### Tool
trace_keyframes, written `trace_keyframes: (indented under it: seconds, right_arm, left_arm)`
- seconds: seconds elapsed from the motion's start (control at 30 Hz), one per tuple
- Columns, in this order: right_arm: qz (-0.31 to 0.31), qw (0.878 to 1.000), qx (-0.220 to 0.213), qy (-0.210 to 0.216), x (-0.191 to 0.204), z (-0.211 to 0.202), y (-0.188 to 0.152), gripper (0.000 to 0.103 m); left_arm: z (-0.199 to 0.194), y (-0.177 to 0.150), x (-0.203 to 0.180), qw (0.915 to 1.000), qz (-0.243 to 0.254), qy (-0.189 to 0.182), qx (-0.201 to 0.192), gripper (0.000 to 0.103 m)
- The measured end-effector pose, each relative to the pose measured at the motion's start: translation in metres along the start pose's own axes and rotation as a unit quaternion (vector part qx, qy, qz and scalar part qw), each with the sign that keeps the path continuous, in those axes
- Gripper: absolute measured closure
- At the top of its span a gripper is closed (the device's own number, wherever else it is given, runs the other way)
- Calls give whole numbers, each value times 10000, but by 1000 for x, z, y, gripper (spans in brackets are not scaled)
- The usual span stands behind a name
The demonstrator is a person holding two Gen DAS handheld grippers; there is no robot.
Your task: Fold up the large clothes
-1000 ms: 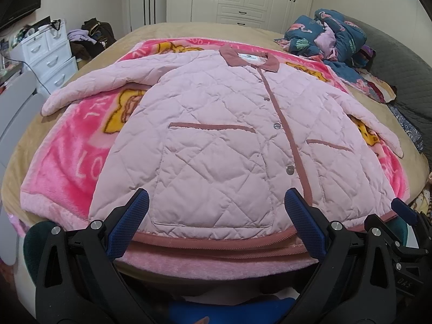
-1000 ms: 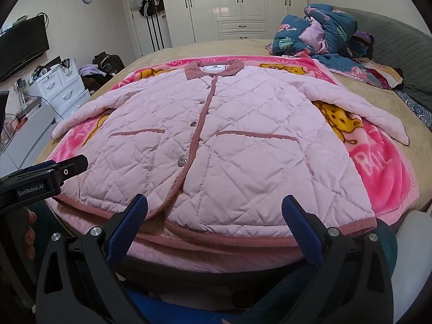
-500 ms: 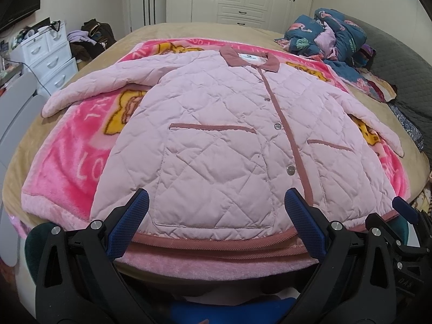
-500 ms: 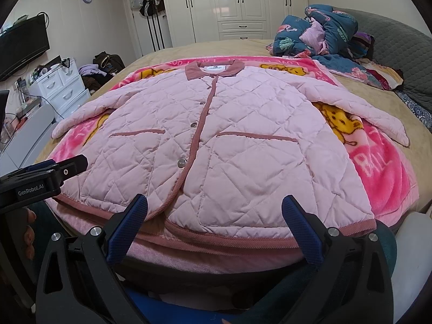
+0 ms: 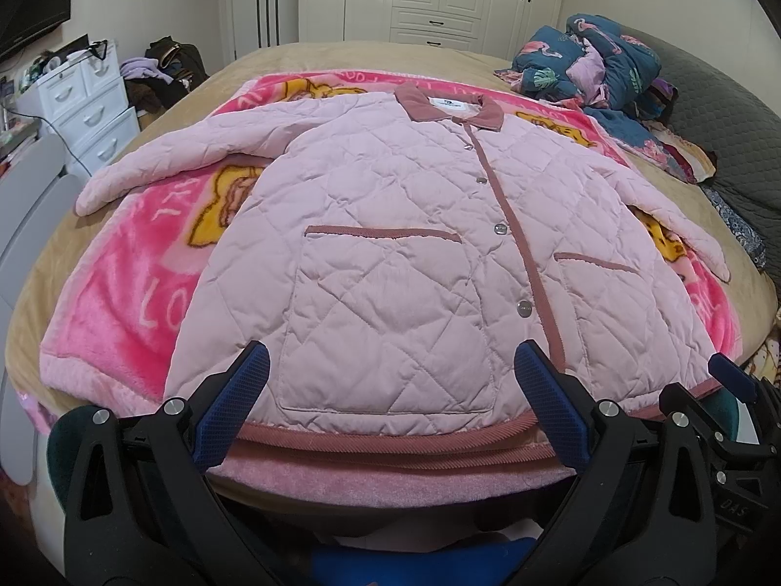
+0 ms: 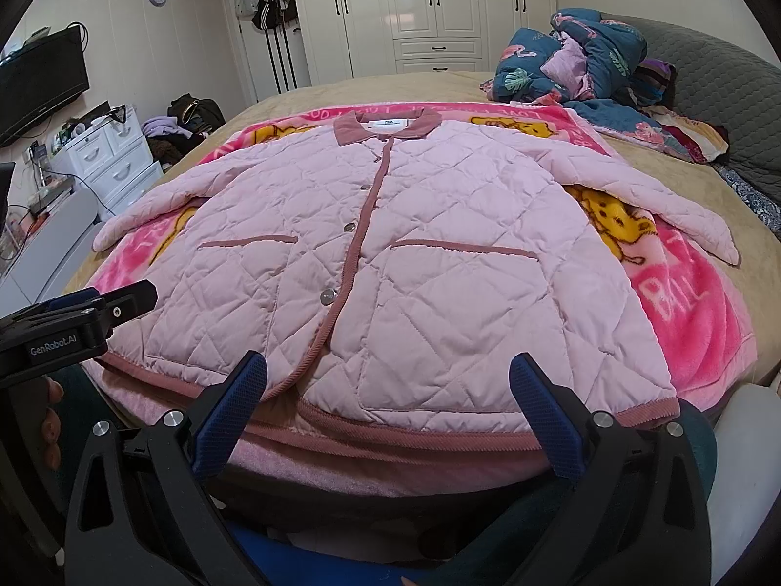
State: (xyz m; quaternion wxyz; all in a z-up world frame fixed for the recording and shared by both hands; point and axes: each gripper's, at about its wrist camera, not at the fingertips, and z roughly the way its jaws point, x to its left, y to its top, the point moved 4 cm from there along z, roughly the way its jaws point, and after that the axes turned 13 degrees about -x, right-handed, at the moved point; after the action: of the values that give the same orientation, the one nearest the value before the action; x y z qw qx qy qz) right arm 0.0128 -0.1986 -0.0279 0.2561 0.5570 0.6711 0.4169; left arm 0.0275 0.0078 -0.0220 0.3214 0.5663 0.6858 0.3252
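Observation:
A pink quilted jacket (image 5: 405, 254) (image 6: 420, 263) lies flat and buttoned on a bright pink blanket (image 5: 122, 293) (image 6: 693, 312), collar away from me, both sleeves spread outward. Its dusty-rose hem runs along the near bed edge. My left gripper (image 5: 390, 393) hovers open just before the hem, over the left pocket side, nothing between its blue pads. My right gripper (image 6: 390, 390) is also open, at the hem below the right pocket. In the right wrist view the left gripper (image 6: 78, 317) shows at the left edge, with a hand below it.
The tan bed (image 5: 302, 58) carries a heap of dark floral bedding (image 5: 595, 63) (image 6: 576, 63) at the far right. White drawers (image 5: 83, 102) and a clothes pile stand left of the bed. White wardrobes (image 6: 429, 5) line the back wall; a TV (image 6: 39, 83) hangs left.
Almost nothing differs; both views have shifted very slightly, and the jacket lies as before. Both grippers stay open.

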Motion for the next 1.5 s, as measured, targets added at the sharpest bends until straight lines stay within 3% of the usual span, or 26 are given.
trace_keyframes:
  seconds: [0.83,1.5]
  right_arm:
    - [-25,9999,94,-85,-5,11,5,4]
    - [26,9997,201,-152,-19,62,59,4]
  left_arm:
    - [7,1,-5,9999,104,-81,75,9]
    - [55,49,-8,9999,128,-82,71,9]
